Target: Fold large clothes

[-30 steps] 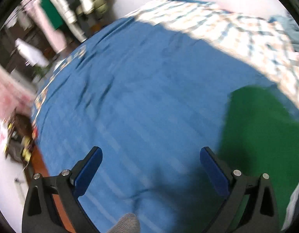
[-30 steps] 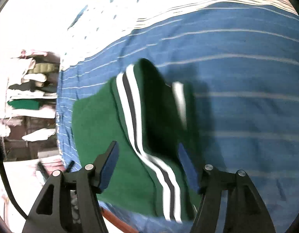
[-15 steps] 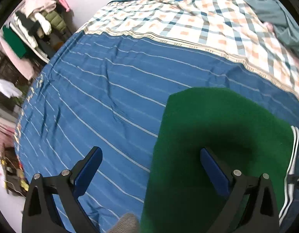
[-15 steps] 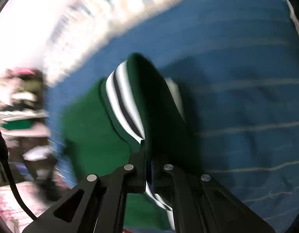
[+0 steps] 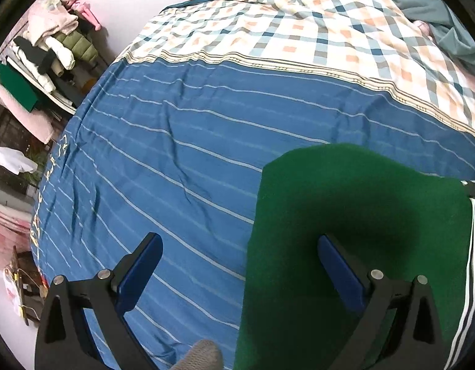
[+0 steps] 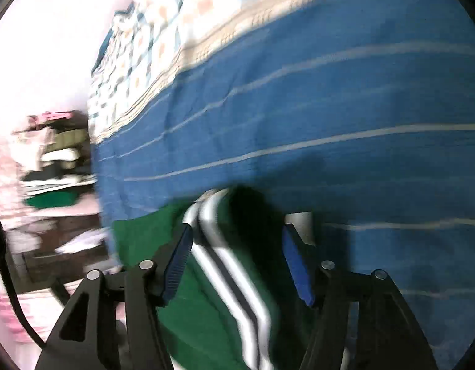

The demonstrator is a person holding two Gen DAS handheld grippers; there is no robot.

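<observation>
One green garment point(image 5: 354, 215) lies folded on blue sheet point(image 5: 176, 154), striped edge point(image 6: 231, 262) uppermost. Right gripper point(image 6: 237, 246) just opening, jaws released around edge, pads not pressing. Left gripper point(image 5: 237, 265) wide open, empty, above cloth. Step probably: fold laid down. Next: smooth, regrasp.

I can't read any text from here. The only marks are yellowish characters along the left edge of the blue striped bedsheet point(image 5: 182, 166), too small and skewed to make out.
</observation>
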